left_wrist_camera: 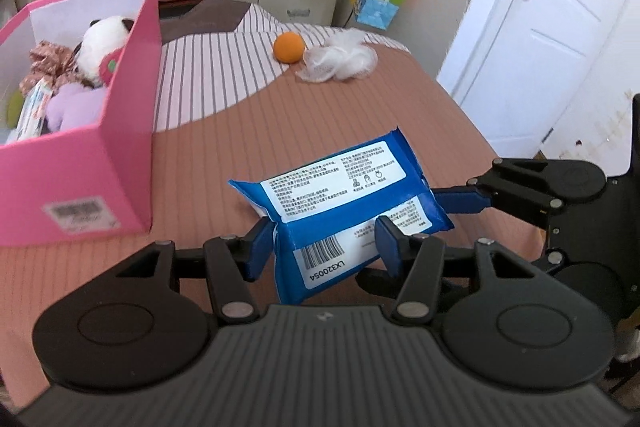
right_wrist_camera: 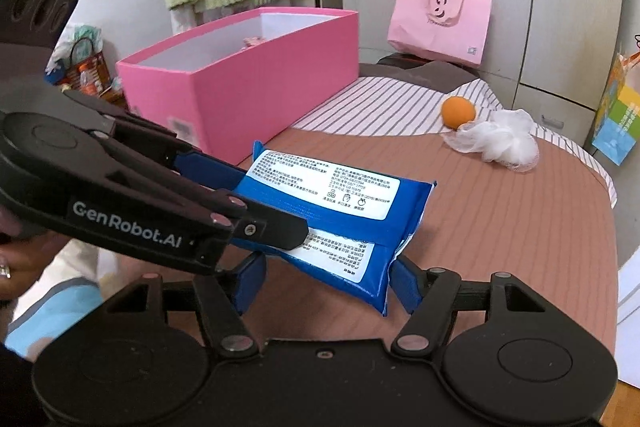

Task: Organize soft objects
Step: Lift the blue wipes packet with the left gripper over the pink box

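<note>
Wet-wipes pack (left_wrist_camera: 340,203), blue, hanging above the brown bedspread (left_wrist_camera: 320,115), clamped by both tools: left tool (left_wrist_camera: 324,247) pinching its barcode end, right tool (right_wrist_camera: 324,283) squeezing the opposite end. Sitting beyond: pink box (left_wrist_camera: 80,179), orange ball (left_wrist_camera: 289,47), white mesh pouf (left_wrist_camera: 344,61).

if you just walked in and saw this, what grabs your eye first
A glossy blue wet-wipe pack with white labels is held off the brown ribbed bed cover, the left gripper and right gripper each clamping an end. To the left stands an open bright pink cardboard box holding plush toys, with an orange ball and a white mesh puff farther back on the bed.
</note>
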`<action>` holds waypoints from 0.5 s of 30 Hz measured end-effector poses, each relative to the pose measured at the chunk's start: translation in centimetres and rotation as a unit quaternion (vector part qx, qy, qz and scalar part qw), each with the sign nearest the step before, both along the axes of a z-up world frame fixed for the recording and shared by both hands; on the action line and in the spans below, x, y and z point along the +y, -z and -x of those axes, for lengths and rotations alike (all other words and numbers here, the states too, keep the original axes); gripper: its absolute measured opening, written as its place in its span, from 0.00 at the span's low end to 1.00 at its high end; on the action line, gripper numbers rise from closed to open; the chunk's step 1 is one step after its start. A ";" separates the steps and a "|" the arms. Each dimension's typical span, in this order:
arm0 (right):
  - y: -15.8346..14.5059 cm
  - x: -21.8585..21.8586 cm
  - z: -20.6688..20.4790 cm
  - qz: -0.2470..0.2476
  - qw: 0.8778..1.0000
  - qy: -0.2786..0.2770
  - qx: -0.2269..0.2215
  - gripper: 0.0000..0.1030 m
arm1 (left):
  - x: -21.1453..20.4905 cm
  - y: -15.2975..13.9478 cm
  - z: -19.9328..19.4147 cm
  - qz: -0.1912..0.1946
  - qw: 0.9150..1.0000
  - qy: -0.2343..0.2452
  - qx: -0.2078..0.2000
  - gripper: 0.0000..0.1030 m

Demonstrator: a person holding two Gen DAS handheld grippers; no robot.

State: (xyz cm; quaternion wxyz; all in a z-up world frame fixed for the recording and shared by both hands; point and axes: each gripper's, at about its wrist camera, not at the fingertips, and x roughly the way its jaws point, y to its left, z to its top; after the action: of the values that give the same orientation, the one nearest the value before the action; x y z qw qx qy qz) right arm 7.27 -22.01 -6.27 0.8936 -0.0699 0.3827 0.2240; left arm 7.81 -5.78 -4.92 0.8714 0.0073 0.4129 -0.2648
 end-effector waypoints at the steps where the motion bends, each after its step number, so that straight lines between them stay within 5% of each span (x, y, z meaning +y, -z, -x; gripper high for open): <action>1: -0.2 0.2 0.4 0.003 1.000 -0.004 0.003 0.69 | 0.3 -0.3 0.4 -0.002 1.000 0.001 0.006 0.51; 15: -5.0 4.4 3.0 0.004 0.999 -0.046 -0.023 0.68 | 5.5 -5.3 4.6 0.008 0.999 -0.024 -0.029 0.51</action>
State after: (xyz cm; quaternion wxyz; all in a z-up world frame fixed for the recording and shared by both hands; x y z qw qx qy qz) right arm 4.31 -17.59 -1.23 0.8904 -0.0965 0.3596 0.2620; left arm 3.17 -0.33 0.42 0.8891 -0.0016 0.3852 -0.2472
